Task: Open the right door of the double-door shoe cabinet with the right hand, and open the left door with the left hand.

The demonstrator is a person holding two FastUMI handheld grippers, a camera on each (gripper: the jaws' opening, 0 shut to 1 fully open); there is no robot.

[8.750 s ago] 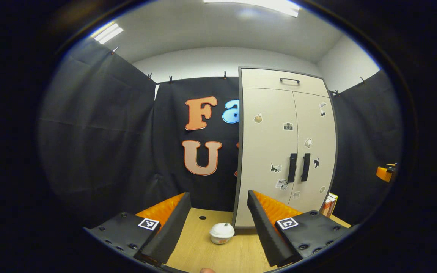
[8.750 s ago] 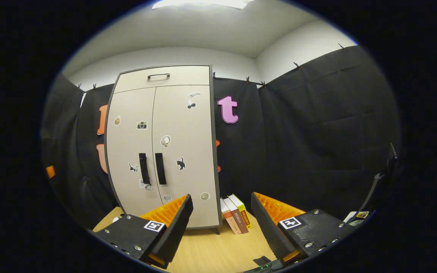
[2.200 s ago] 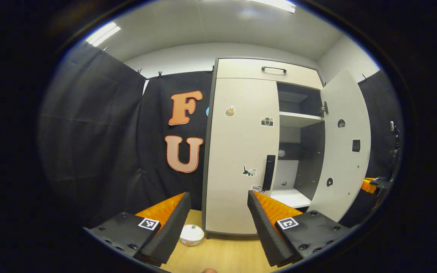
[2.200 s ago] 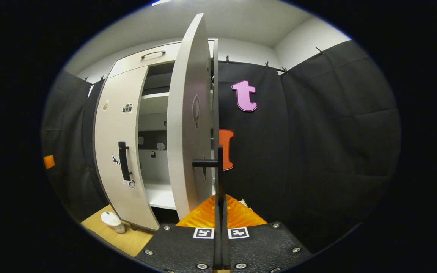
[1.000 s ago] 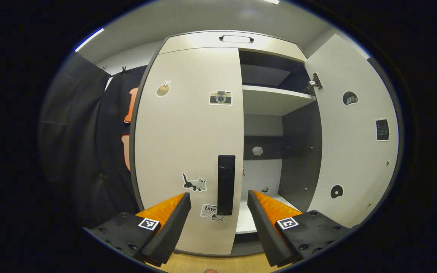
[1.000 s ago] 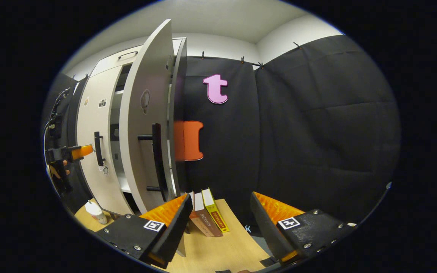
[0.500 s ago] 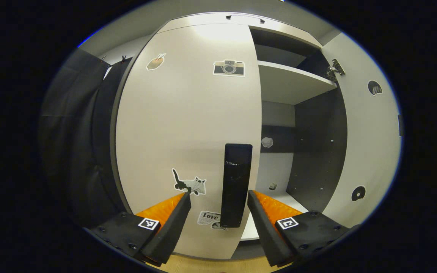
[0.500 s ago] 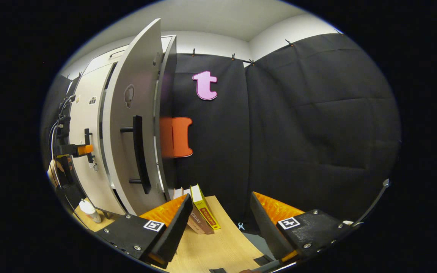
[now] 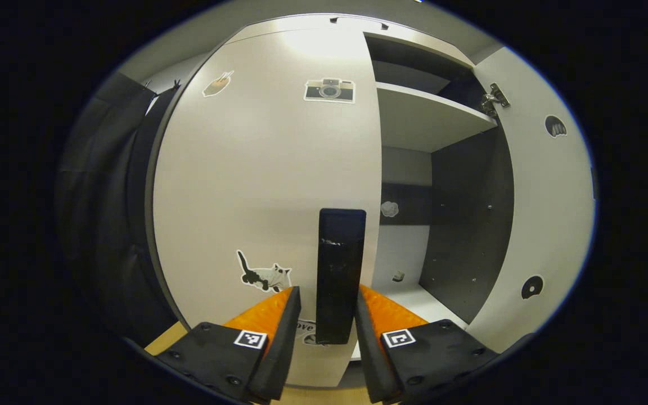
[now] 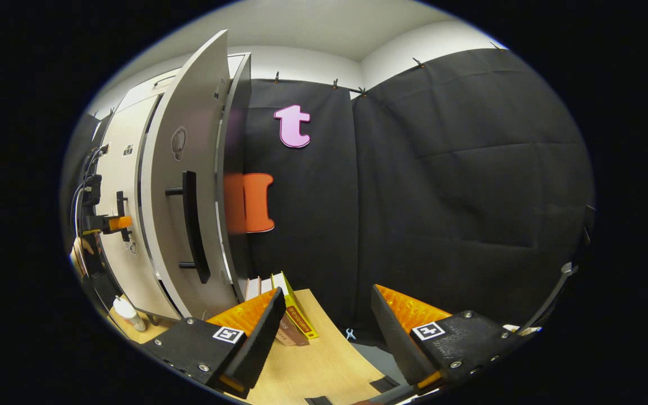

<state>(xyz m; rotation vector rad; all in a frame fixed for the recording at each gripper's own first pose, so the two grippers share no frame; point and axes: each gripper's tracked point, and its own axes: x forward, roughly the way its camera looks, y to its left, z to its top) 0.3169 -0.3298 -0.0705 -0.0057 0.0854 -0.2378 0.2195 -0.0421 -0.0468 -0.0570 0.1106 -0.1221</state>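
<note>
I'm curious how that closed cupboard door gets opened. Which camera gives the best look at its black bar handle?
The left gripper view: the black bar handle stands close, between the left gripper's fingers. The right gripper view shows it small, far off, side-on.

A few books [image 10: 286,315] leaned together on the wooden tabletop [image 10: 324,368], close beside the foot of the black cloth wall [image 10: 459,169]. A small pale-blue clip [image 10: 350,334] lay on the tabletop just to the right of the books, near the base of the cloth. Farther left, a white bottle [image 10: 126,312] with a rounded top stood upright on the same tabletop. Small clips [image 10: 335,84] pinned the upper edge of the cloth along the white room wall [image 10: 307,59], and a pale ceiling [image 10: 324,22] ran overhead. A flat dark patch [image 10: 381,385] lay at the table's near edge.
</note>
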